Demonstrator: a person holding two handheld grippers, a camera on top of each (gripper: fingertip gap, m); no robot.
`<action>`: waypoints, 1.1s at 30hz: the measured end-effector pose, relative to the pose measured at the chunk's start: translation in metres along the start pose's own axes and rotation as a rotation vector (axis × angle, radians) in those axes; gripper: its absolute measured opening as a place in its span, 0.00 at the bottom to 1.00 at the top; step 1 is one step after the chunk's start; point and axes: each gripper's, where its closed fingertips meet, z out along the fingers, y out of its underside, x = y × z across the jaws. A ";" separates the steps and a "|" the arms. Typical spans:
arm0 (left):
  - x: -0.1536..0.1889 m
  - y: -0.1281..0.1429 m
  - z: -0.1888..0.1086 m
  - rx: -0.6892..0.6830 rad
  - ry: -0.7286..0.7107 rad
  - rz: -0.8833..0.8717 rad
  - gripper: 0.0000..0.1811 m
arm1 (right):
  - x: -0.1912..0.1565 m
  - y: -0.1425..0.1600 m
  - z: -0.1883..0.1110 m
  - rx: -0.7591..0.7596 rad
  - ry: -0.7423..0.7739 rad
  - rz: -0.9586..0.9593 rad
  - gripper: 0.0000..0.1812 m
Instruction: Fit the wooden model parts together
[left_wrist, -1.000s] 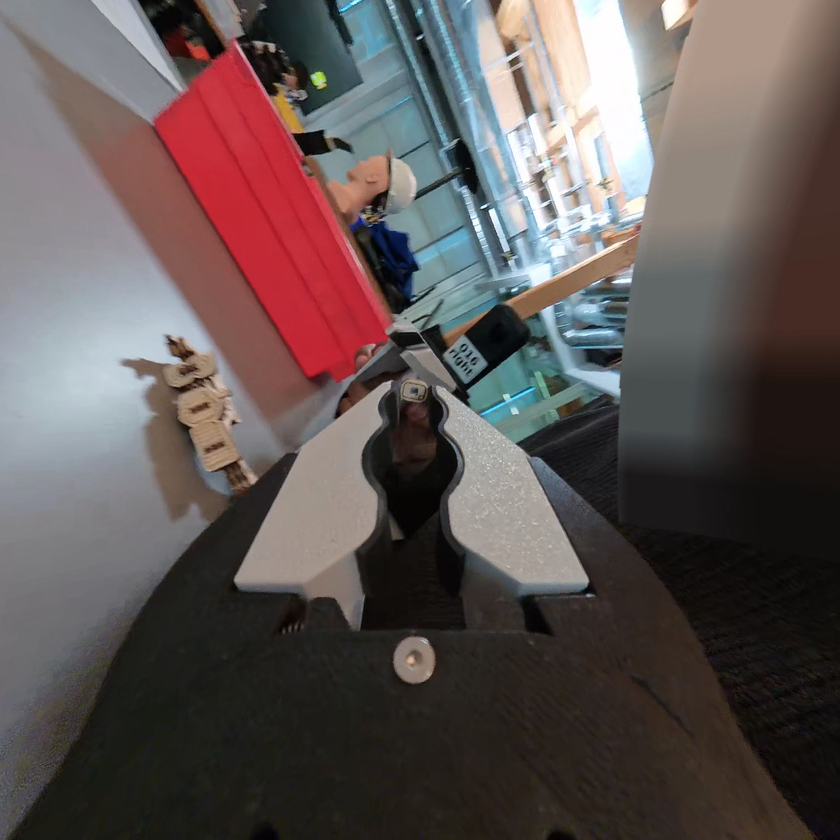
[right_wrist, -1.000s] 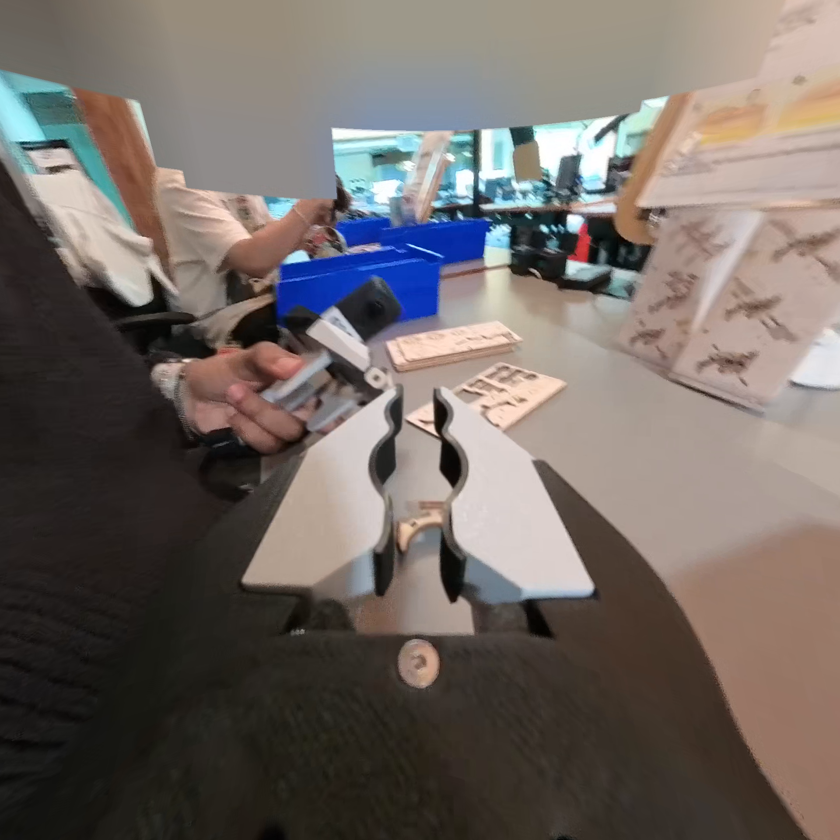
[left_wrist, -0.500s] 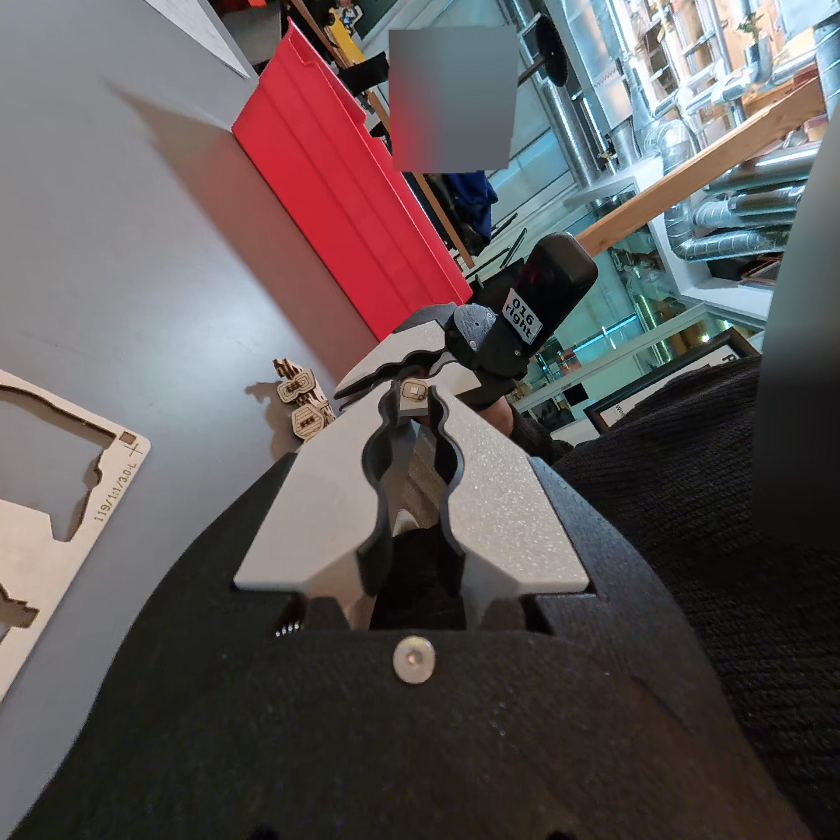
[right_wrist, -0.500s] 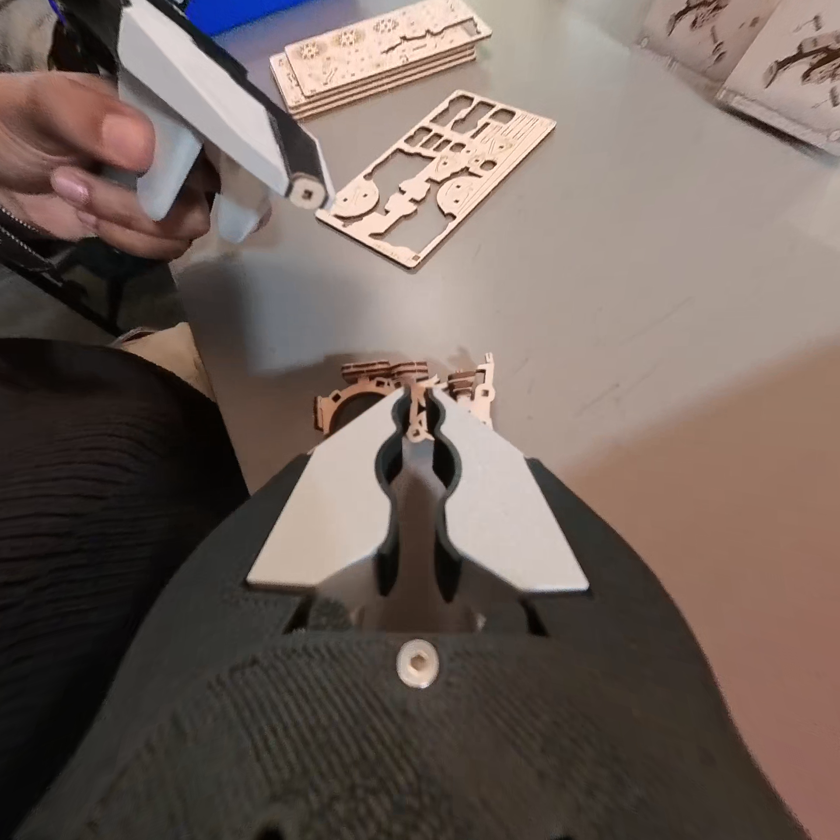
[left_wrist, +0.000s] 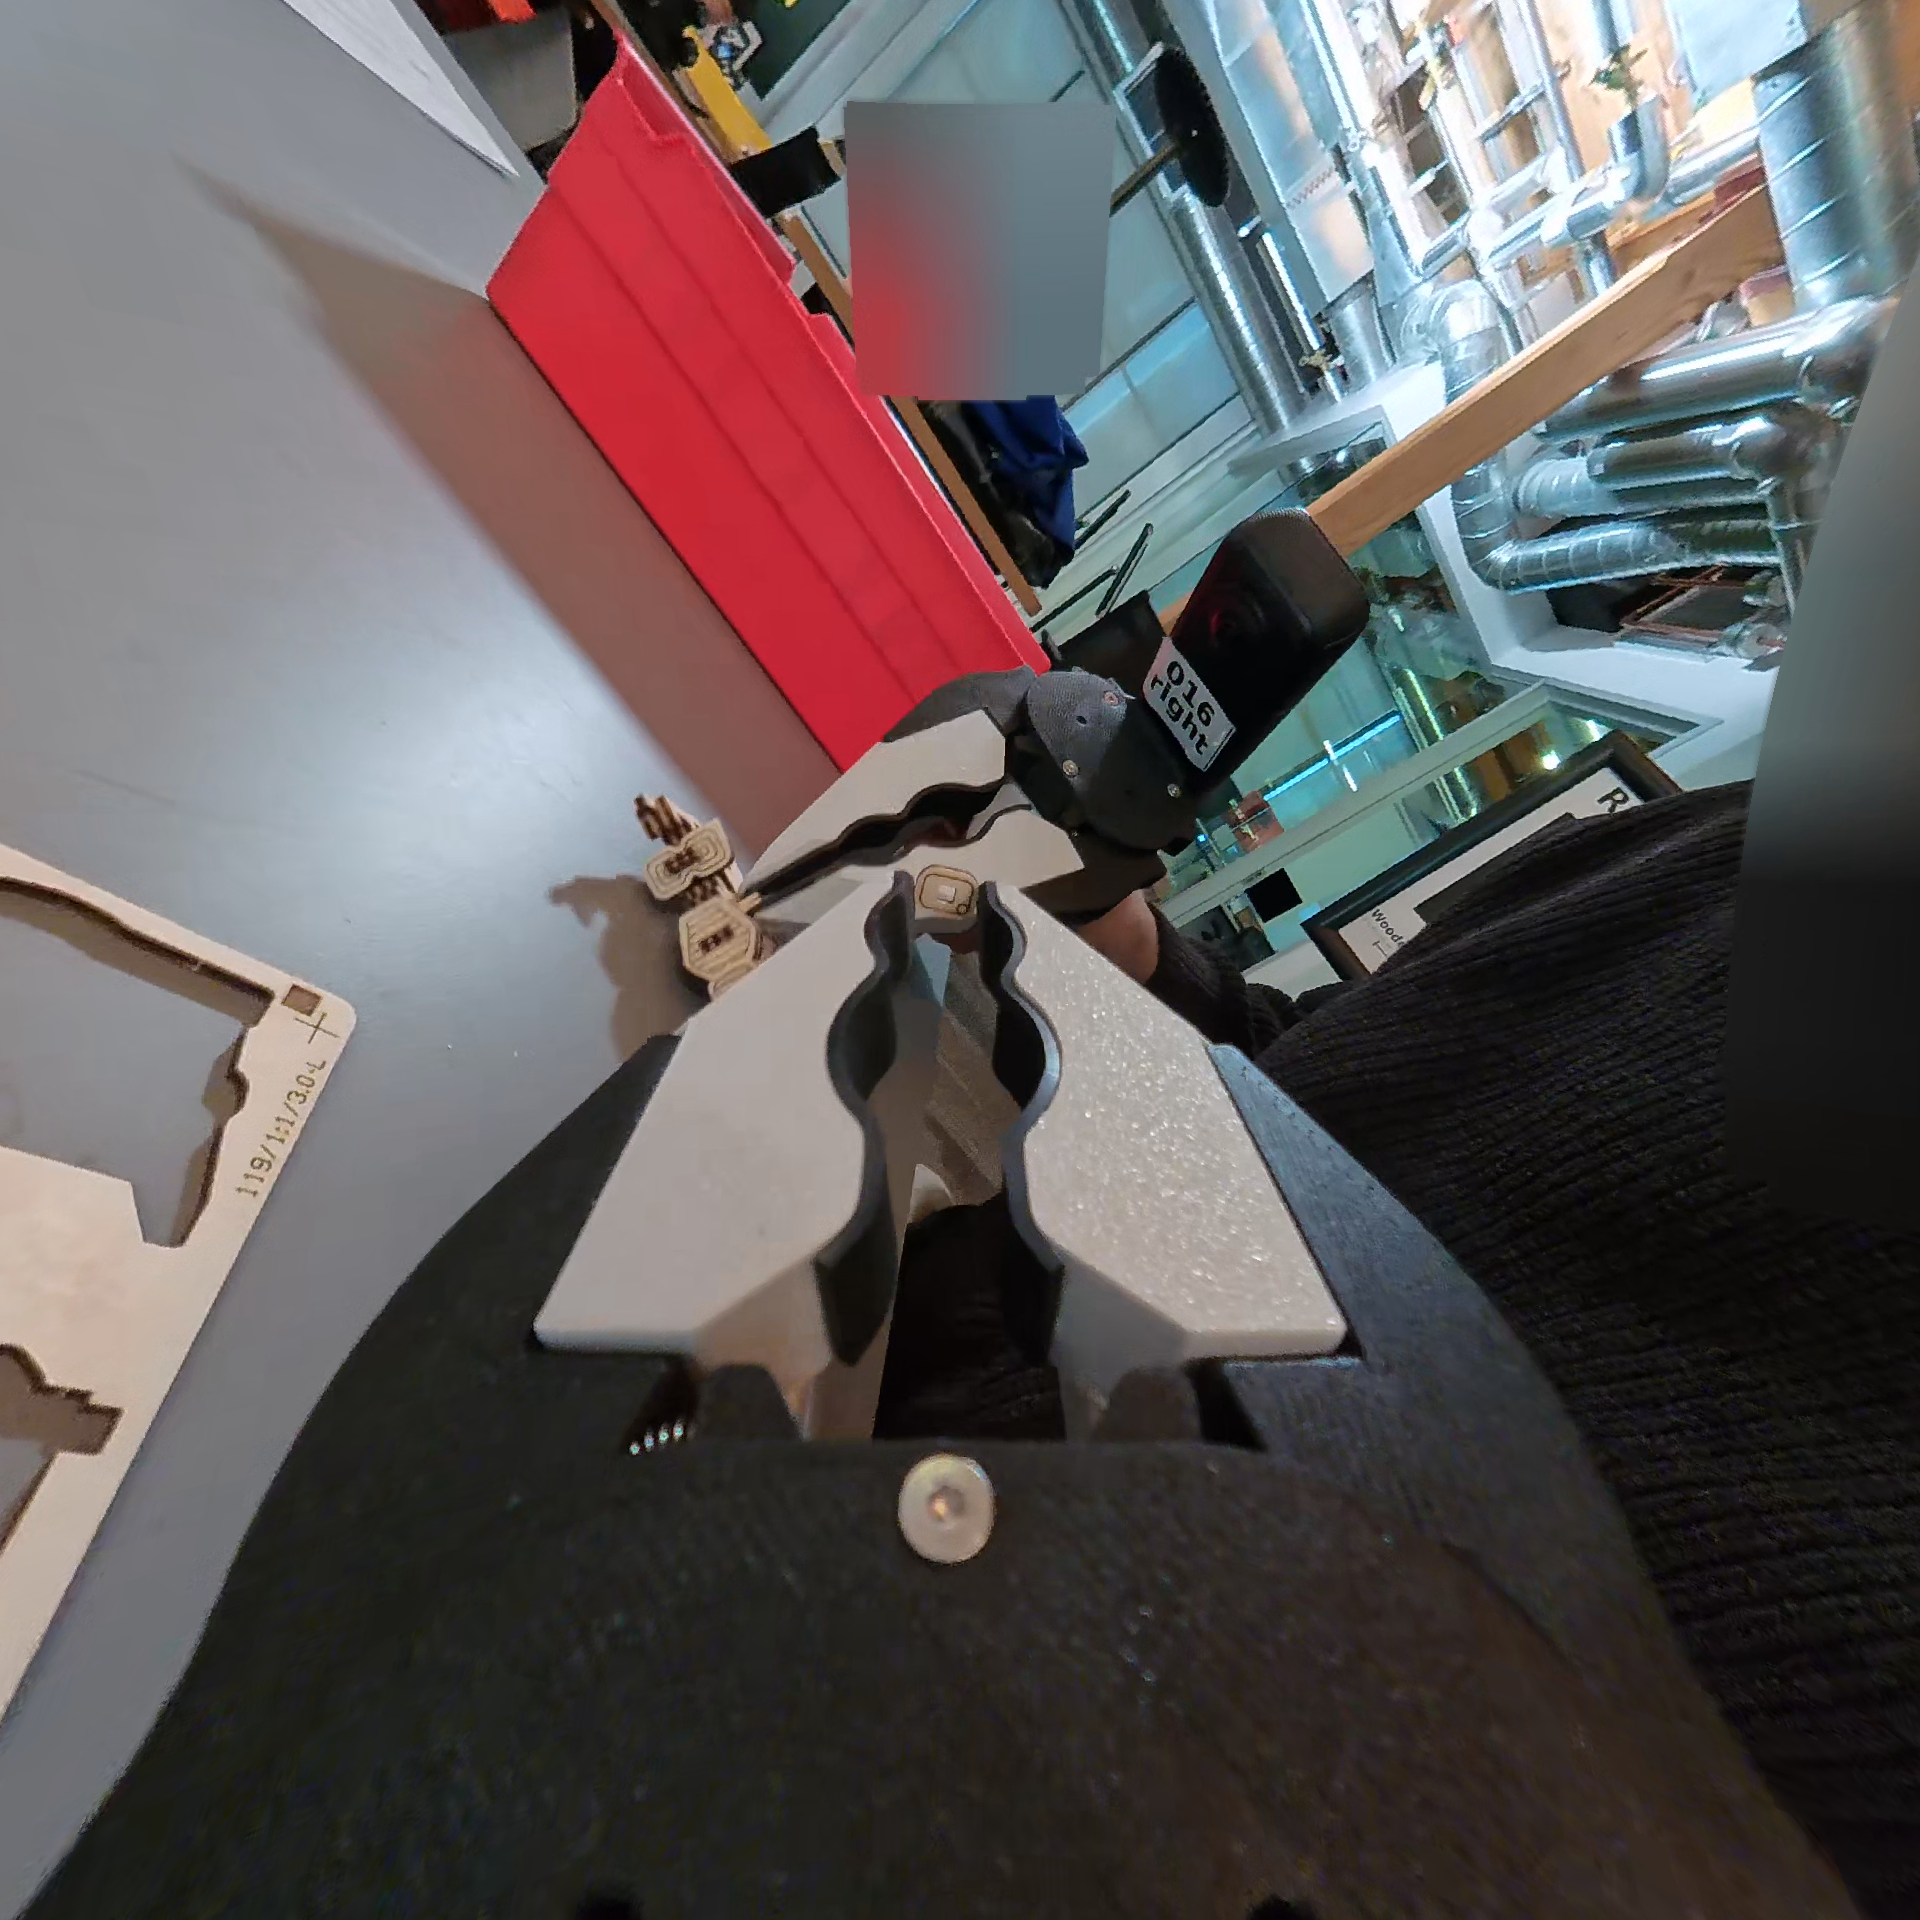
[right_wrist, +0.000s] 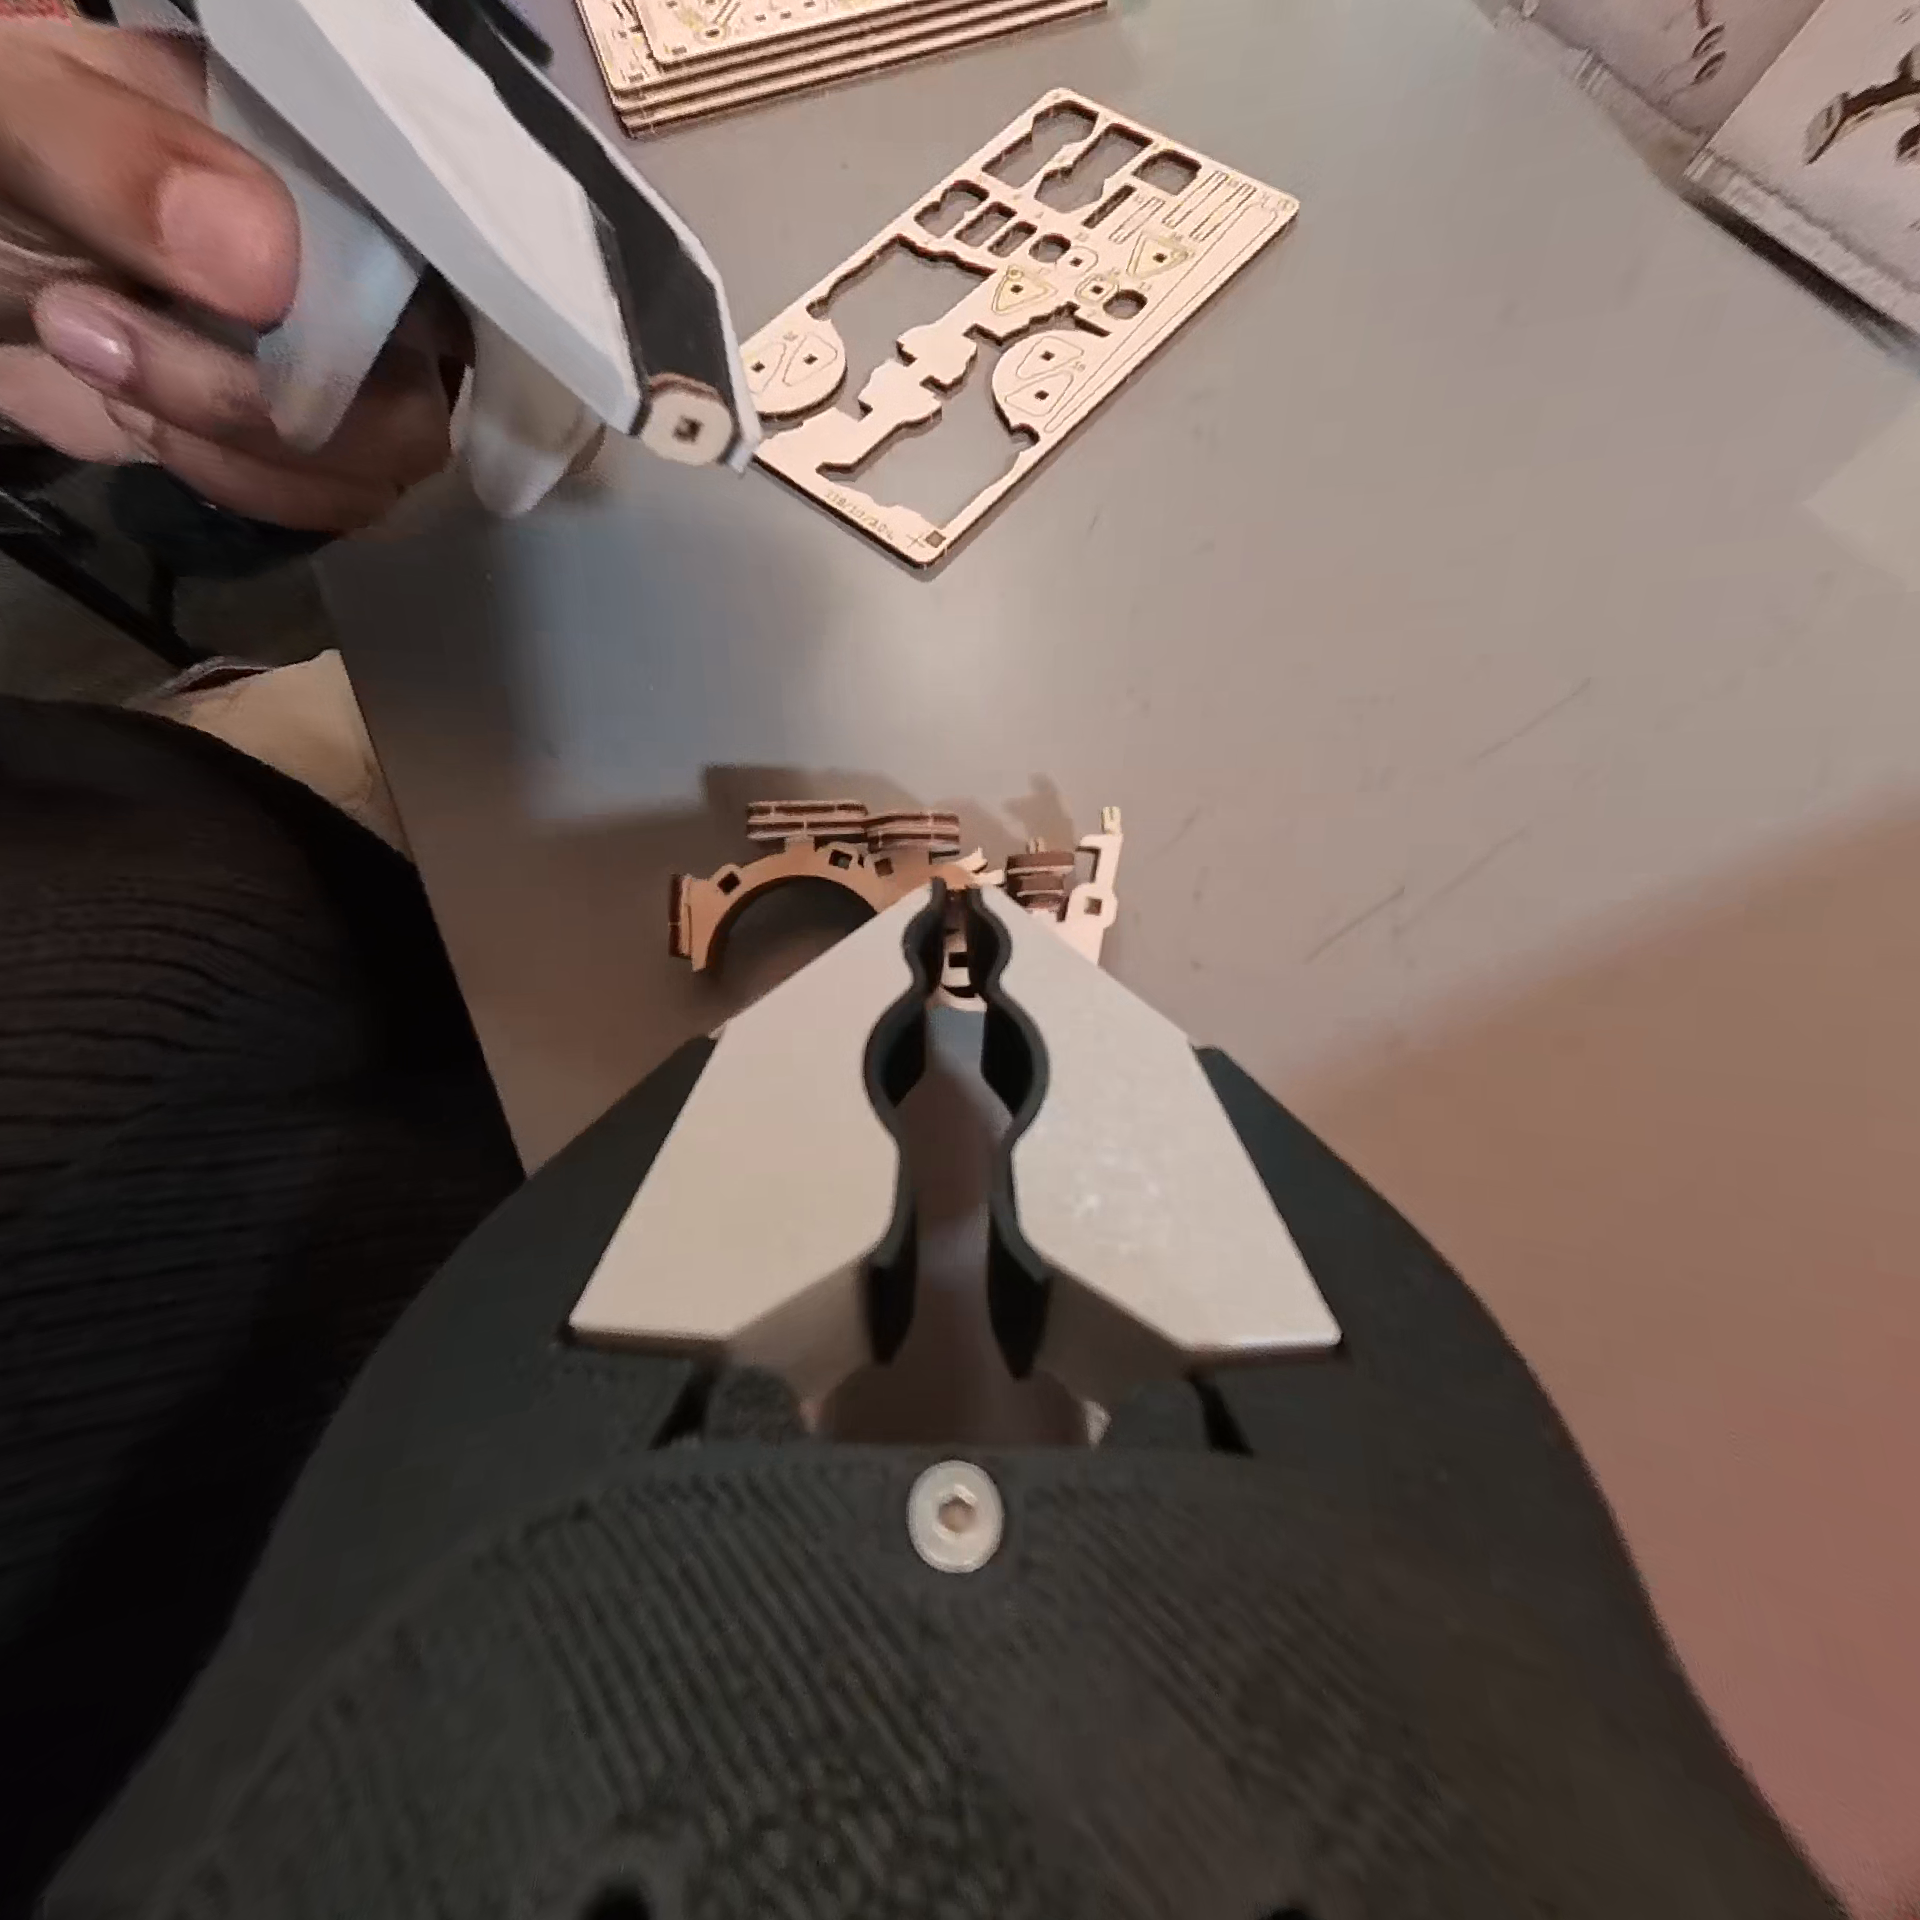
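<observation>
**Clerk:** Item one, left gripper?

**I:** Left gripper (left_wrist: 943, 902): my jaws are clamped on a small wooden piece (left_wrist: 945, 894) with a square hole, pinched at the very tips. From the right wrist view it hangs in the air at far left (right_wrist: 688, 424), well above the desk (right_wrist: 1455, 675).

**Clerk:** Item two, right gripper?

**I:** Right gripper (right_wrist: 954, 902): my jaws are nearly together on a thin part of the wooden model assembly (right_wrist: 894, 883), which sits on the desk. I think they pinch it, though the tips cover the contact.

**Clerk:** Assembly, lie and bearing?

**I:** Long axis runs left to right across my right jaws: curved arch at left, stacked discs in the middle, an upright tab at right. It lies to the near right of the held piece, and below it. So the left gripper must carry the piece down to it.

**Clerk:** Sundries?

**I:** Punched-out part sheet (right_wrist: 1023, 322) farther off on the desk; stack of sheets (right_wrist: 821, 52) beyond it; red bin (left_wrist: 727, 436) at the desk's edge.
</observation>
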 end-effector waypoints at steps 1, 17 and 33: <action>0.001 0.000 0.000 0.005 0.010 0.003 0.06 | 0.001 -0.002 -0.002 0.013 0.006 -0.002 0.01; 0.075 -0.011 0.000 0.147 0.317 0.158 0.06 | -0.048 -0.110 -0.119 0.993 -0.603 0.280 0.01; 0.098 -0.010 0.005 0.209 0.353 0.171 0.06 | -0.074 -0.119 -0.109 0.985 -0.590 0.216 0.01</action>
